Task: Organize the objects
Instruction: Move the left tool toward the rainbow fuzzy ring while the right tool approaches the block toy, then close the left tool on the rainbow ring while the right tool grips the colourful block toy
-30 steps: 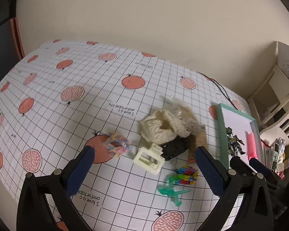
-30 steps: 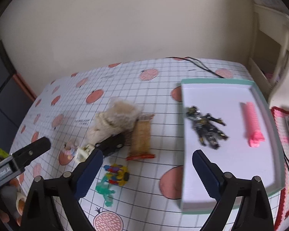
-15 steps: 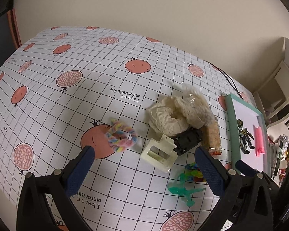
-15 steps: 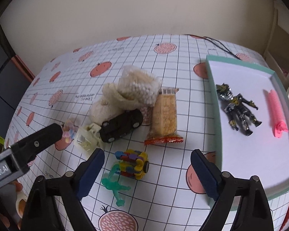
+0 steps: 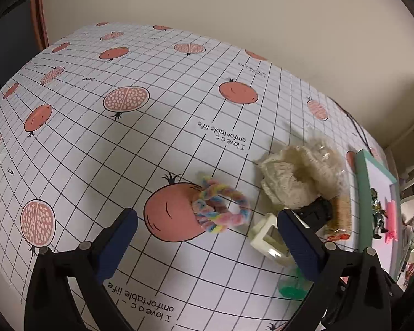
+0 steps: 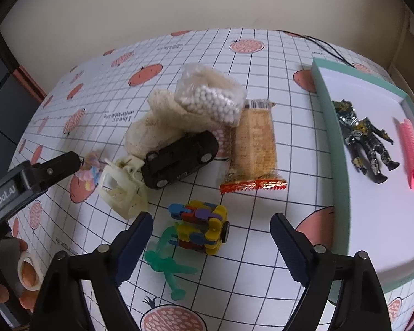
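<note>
- Left claw (image 5: 207, 230): released, jaws wide, low over the desk (image 5: 124, 143), nothing between the pads. Also seen at the left edge of the right view (image 6: 69, 162).
- Pastel ring (image 5: 220, 207) lies flat on the desk between the left fingertips, on the edge of a printed pomegranate; no contact visible.
- Cream clip (image 5: 267, 238) just right of the ring, partly behind the left claw's right finger (image 5: 298, 242).
- Right claw (image 6: 209, 234): released, empty, hovering over the block toy (image 6: 201, 230) and green figure (image 6: 168, 264), which touch each other.
- Pile behind them: black car (image 6: 179, 160) leaning against the cream cloth (image 6: 157, 127), bead bag (image 6: 212, 99) on top, cracker pack (image 6: 254, 149) beside the car.
- Tray (image 6: 336, 149) at the desk's right side holds a dark action figure (image 6: 364, 140) and a pink comb (image 6: 412, 149), apart from each other.
- A hand (image 6: 11, 284) grips the left claw's handle, bottom left of the right view.
</note>
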Tool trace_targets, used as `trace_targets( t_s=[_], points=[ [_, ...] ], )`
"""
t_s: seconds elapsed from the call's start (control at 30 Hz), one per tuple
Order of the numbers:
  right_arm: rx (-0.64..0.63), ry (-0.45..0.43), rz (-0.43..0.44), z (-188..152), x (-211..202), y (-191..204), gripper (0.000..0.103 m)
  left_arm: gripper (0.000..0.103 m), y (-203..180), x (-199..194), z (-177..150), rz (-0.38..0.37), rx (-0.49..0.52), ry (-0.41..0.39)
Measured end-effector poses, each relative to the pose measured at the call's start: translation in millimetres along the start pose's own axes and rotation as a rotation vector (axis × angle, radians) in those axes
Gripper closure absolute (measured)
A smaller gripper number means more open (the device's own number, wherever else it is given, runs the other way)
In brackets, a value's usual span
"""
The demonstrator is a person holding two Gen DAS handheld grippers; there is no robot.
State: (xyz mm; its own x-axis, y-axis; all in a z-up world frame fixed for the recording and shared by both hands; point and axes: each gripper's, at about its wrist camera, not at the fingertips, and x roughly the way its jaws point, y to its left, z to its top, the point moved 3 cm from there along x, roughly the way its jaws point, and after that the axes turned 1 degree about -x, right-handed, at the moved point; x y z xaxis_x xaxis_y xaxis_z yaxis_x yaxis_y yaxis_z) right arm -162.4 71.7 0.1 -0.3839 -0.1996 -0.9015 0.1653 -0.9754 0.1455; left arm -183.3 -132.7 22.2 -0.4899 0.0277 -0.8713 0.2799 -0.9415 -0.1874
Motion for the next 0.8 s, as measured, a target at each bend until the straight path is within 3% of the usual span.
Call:
trace_targets(
  t_s=[0.13, 0.23, 0.3, 0.4, 0.63, 0.8],
  points=[
    [-0.009, 0.005, -0.003, -1, 3, 1, 0.016, 0.003, -1, 8, -1, 0.021, 0.013, 0.01],
    [-0.008, 0.011, -0.005, -1, 5, 1, 0.017, 0.014, 1, 13, -2, 0.031, 0.002, 0.023],
    [-0.001, 0.014, -0.01, 0, 7, -1, 0.018, 0.014, 3, 17, -3, 0.025, -0.008, 0.032],
    [0.015, 0.02, -0.014, 0, 10, -5, 0.023, 0.014, 3, 20, -3, 0.032, -0.002, 0.035],
    [0.018, 0.016, -0.013, 1, 9, -8, 0.031, 0.027, 0, 24, -4, 0.036, 0.006, 0.034],
    [0.001, 0.017, -0.032, 1, 8, -8, 0.048, 0.04, -3, 27, -5, 0.034, 0.02, 0.044]
  ],
)
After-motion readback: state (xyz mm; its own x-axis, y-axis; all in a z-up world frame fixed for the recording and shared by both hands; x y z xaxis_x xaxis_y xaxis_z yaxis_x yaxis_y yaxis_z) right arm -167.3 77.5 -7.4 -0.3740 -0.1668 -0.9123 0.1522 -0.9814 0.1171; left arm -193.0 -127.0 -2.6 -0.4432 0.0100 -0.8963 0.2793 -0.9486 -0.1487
